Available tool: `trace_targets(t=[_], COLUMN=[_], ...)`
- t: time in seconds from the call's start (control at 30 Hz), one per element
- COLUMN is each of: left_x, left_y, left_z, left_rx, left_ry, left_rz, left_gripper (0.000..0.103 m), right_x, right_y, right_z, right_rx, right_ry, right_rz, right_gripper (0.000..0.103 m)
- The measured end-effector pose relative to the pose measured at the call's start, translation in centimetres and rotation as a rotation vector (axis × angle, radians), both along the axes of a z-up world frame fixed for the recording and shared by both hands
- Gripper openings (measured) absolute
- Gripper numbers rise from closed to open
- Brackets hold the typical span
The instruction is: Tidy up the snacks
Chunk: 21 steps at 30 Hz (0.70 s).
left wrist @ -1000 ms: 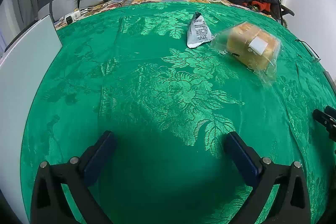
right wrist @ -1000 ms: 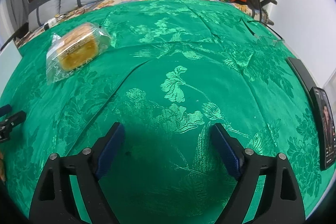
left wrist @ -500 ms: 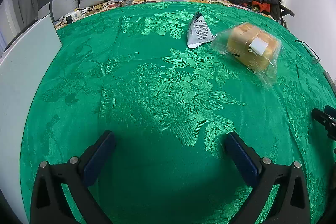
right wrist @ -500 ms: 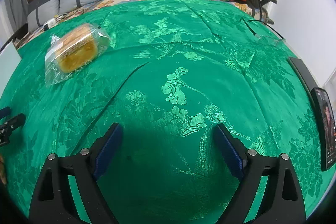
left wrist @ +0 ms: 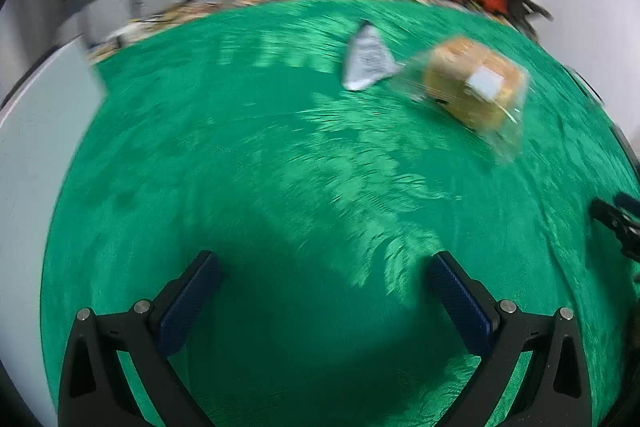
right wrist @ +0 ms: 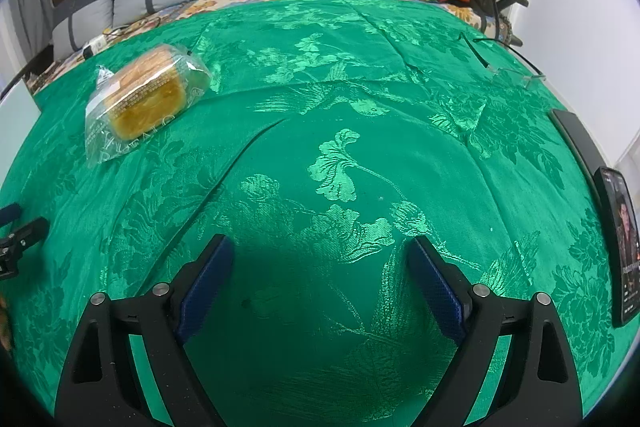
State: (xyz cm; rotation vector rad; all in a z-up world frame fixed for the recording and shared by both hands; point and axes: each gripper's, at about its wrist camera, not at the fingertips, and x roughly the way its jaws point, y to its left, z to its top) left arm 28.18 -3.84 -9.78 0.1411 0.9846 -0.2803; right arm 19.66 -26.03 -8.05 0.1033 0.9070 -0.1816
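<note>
While both tools [left wrist: 324, 279] [right wrist: 320, 263] gape empty, bagged bread [left wrist: 472, 89] lies well ahead.

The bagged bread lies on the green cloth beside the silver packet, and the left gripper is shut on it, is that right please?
Not quite: the left wrist view shows the left gripper open and empty, well short of the bagged bread. The bread does lie on the green cloth beside the silver packet.
</note>
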Motion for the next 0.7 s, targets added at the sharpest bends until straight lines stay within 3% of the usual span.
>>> trace_targets(t=[0.07, 0.17, 0.3, 0.4, 0.63, 0.67, 0.7], left_x=[2.4, 6.3, 12.0, 14.0, 15.9, 16.1, 16.4], left_y=[-0.3, -0.1, 0.5, -0.5, -4.9, -5.4, -5.7], left_z=[0.9, 2.6, 2.5, 2.0, 1.6, 1.6, 1.5], left_rx=[0.003, 0.012, -0.096, -0.152, -0.110, -0.113, -0.113], left_ry=[0.007, -0.032, 0.050, 0.060, 0.014, 0.005, 0.002], left_rz=[-0.019, 0.026, 0.077, 0.020, -0.107, -0.115, -0.122], left_gripper=[0.103, 0.103, 0.100, 0.096, 0.090, 0.088, 0.078], right_x=[0.0, 0.0, 0.0, 0.0, 0.0, 0.0, 0.0], right_y=[0.0, 0.0, 0.0, 0.0, 0.0, 0.0, 0.0], right_z=[0.0, 0.0, 0.0, 0.0, 0.0, 0.0, 0.0], right_rx=[-0.003, -0.003, -0.003, -0.003, -0.003, -0.003, -0.003], right_ry=[-0.002, -0.003, -0.003, -0.003, -0.004, -0.004, -0.004], right_rz=[-0.001, -0.002, -0.002, -0.001, 0.000, 0.000, 0.000], right_gripper=[0.092, 0.092, 0.092, 0.092, 0.092, 0.092, 0.092])
